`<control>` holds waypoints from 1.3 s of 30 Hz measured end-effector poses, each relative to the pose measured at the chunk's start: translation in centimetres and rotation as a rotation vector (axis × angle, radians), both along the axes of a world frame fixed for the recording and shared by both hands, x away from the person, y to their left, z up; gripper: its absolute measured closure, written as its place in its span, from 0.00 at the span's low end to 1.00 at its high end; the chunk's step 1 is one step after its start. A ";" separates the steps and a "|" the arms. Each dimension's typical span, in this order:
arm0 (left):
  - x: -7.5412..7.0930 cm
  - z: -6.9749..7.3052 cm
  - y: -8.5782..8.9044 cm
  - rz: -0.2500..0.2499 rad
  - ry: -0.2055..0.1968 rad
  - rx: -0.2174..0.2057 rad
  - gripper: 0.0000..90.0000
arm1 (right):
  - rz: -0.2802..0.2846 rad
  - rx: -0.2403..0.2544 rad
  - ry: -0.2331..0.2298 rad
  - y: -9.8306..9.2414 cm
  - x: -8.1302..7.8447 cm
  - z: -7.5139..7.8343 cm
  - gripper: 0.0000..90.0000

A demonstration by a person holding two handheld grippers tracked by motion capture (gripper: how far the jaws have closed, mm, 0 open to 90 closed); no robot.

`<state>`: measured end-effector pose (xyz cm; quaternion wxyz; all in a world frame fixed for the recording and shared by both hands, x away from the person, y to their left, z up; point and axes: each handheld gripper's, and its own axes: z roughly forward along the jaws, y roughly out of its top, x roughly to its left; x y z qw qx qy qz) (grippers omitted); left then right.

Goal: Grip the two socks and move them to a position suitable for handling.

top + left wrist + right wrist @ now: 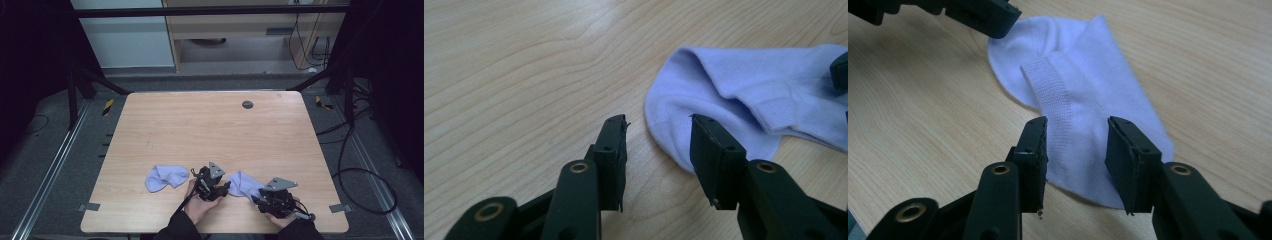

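High view: both grippers, left [226, 186] and right [256, 198], straddle one sock [243, 184] with spread jaws; a second sock [165, 177] lies apart, leftward.

1. A pale lilac, short knitted ankle sock [243, 184] lies flat on the light wooden table near its front edge, right of centre. Its ribbed cuff [1055, 107] is folded over across the middle and its rounded end [674, 125] is smooth.
2. A second pale lilac knitted sock [165, 177] lies flat and slightly curled to the left of the first, well apart from it, also near the front edge.
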<state>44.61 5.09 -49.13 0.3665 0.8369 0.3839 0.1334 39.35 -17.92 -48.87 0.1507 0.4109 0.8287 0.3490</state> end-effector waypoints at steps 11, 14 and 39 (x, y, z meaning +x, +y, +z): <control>0.1 -0.5 -0.5 -0.008 0.024 0.011 0.73 | 0.028 -0.004 0.049 0.4 0.2 -0.4 0.81; 0.1 -0.5 -0.5 -0.006 0.024 0.012 0.75 | 0.034 0.005 0.055 0.4 0.3 -0.5 0.85; -0.1 -0.3 -0.5 -0.063 0.023 0.011 0.99 | -0.107 0.188 -0.092 -0.5 1.4 3.2 0.97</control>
